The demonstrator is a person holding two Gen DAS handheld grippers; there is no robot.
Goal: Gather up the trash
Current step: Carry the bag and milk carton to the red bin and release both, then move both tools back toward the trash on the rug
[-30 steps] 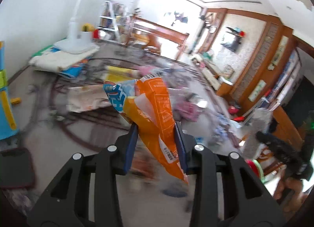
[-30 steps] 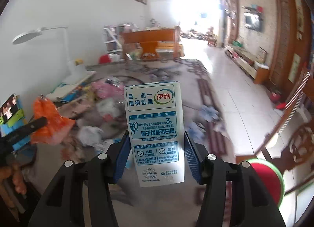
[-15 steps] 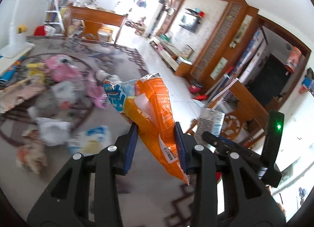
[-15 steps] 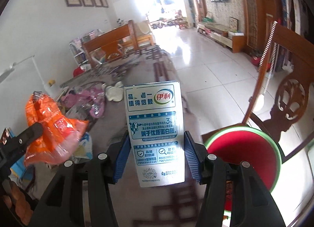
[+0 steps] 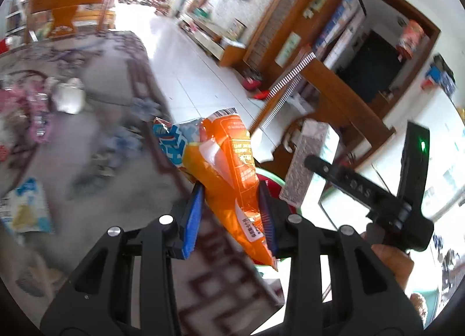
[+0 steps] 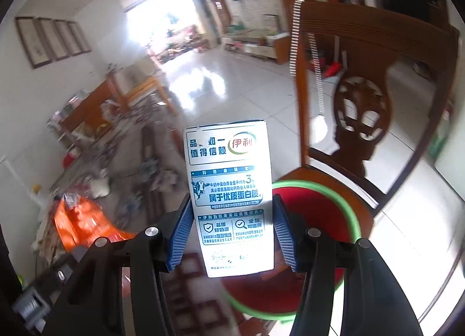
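1. Left gripper point(image 5: 231, 213) is clamped on an orange snack bag point(image 5: 229, 167), pinched at its lower half; the upper end with a blue patch sticks up free above the blue pads.
2. Right gripper point(image 6: 232, 228) is clamped on a white milk carton point(image 6: 229, 190), one pad on each narrow side, at the carton's lower half, carton upright.
3. Red bin with green rim point(image 6: 353, 219) sits on a wooden chair point(image 6: 360, 109), just beyond and below the carton. In the left view only a sliver of the bin's rim point(image 5: 271, 177) shows behind the bag.
4. Bag likely very light, thin, crinkly film; soft, collapses under the pads, may be slick. A pinch across the flattened middle looks best, as held.
5. Carton looks light, probably empty; semi-stiff card, walls may dent if squeezed hard. Side grip near the base seems good.
6. More wrappers lie on the patterned tabletop point(image 5: 96, 190), e.g. a blue-and-white packet point(image 5: 26, 211) and pink bags point(image 5: 37, 112); blurred.
7. Judgement: both items ready to drop into the bin; neither fragile.
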